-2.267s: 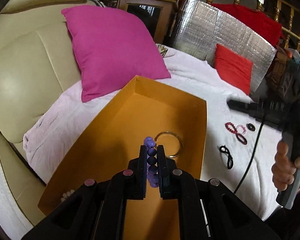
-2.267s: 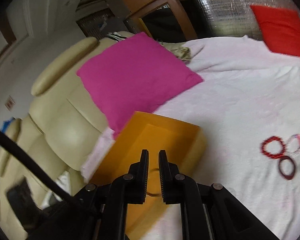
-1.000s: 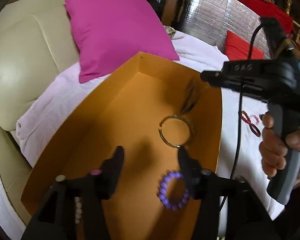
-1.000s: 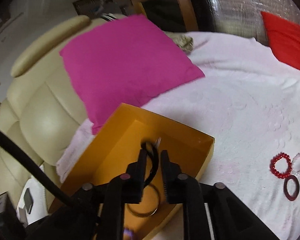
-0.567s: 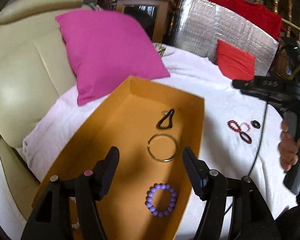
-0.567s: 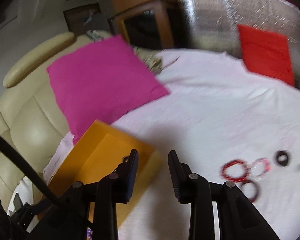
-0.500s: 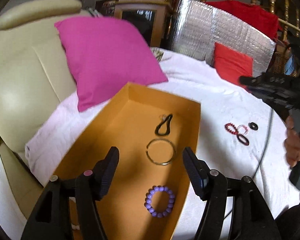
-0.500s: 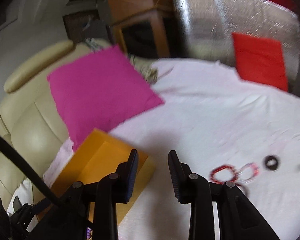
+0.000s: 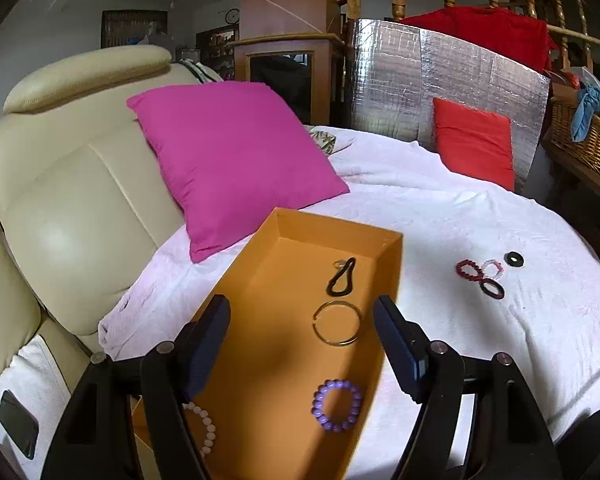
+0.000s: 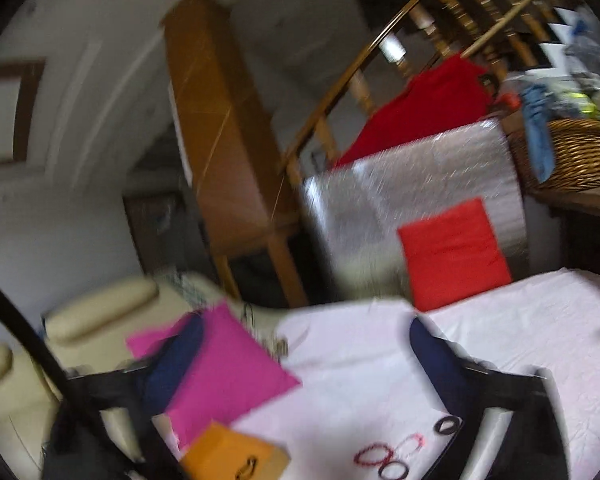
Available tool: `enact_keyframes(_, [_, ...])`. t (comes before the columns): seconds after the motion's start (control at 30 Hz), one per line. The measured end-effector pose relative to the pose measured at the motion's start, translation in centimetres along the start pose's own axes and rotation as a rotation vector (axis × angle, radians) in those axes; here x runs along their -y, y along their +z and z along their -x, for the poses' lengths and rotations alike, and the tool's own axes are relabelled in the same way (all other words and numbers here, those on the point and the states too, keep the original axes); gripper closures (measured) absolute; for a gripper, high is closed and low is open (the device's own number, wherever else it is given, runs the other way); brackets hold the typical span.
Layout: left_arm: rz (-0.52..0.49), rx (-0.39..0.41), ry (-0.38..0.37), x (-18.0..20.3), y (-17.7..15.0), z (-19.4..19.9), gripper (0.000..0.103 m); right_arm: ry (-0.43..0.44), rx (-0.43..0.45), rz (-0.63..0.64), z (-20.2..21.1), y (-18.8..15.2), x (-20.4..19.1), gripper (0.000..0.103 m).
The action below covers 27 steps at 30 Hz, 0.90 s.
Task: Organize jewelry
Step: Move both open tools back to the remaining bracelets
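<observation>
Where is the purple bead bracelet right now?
Left wrist view: the purple bead bracelet lies inside the orange box, near its right wall, below the gold bangle.

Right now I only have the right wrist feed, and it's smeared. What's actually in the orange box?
Observer: The left wrist view shows four pieces in the orange box: a purple bead bracelet nearest, a gold bangle past it, a black loop toward the far wall, and a white bead bracelet at the near left, partly hidden behind a finger.
Operator: Left gripper holding anything?
Observer: No. The left gripper is open above the box, with nothing between its fingers.
</observation>
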<state>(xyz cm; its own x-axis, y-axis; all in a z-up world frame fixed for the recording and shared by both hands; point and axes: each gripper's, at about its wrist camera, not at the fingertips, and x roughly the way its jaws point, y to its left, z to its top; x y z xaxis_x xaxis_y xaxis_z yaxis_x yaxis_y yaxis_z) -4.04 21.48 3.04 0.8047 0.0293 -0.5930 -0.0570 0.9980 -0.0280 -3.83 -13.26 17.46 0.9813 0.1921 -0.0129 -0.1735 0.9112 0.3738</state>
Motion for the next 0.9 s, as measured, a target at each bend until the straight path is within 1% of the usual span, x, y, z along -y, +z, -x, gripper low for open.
enact_keyframes(0.03, [-0.003,0.001,-0.002,0.3,0.2,0.1,0.029,0.019,0.02,-0.018,1.0,0.6,1.0,0.0])
enact_keyframes(0.1, [-0.01,0.002,-0.014,1.3,1.0,0.5,0.029,0.019,0.014,-0.059,2.6,1.8,3.6,0.0])
enact_keyframes(0.23, [-0.048,0.036,-0.021,3.9,3.4,1.6,0.029,-0.064,-0.084,-0.162,4.1,2.5,9.4,0.0])
enact_keyframes(0.3, [-0.077,0.063,-0.014,5.4,4.9,1.9,0.028,-0.105,-0.123,-0.227,4.5,2.9,13.5,0.0])
enact_keyframes(0.4, [-0.109,0.114,-0.008,8.2,7.6,1.9,0.023,-0.159,-0.108,-0.367,5.7,2.5,19.2,0.0])
enact_keyframes(0.43, [-0.112,0.126,-0.012,9.1,8.2,1.7,0.022,-0.19,-0.105,-0.385,6.1,2.5,20.6,0.0])
enact_keyframes(0.53, [-0.111,0.14,-0.048,12.7,10.0,0.0,0.022,-0.25,-0.121,-0.337,5.8,2.2,23.4,0.0])
enact_keyframes(0.57, [-0.111,0.131,-0.057,13.8,10.2,-0.7,0.022,-0.271,-0.146,-0.321,5.1,1.8,23.9,0.0])
enact_keyframes(0.6, [-0.112,0.111,-0.069,15.2,10.3,-1.9,0.022,-0.272,-0.165,-0.315,4.5,1.1,24.1,0.0])
enact_keyframes(0.67, [-0.115,0.053,-0.09,17.9,9.6,-4.7,0.022,-0.259,-0.218,-0.312,2.4,-0.7,24.9,0.0])
enact_keyframes(0.73, [-0.119,-0.012,-0.107,19.9,8.3,-7.4,0.022,-0.271,-0.273,-0.304,0.9,-2.5,25.9,0.0])
enact_keyframes(0.83, [-0.134,-0.087,-0.11,21.4,5.8,-11.2,0.022,-0.295,-0.375,-0.308,-2.0,-6.1,27.8,0.0])
enact_keyframes(0.9, [-0.15,-0.125,-0.098,21.7,4.2,-13.5,0.022,-0.324,-0.442,-0.298,-2.7,-8.5,28.7,0.0])
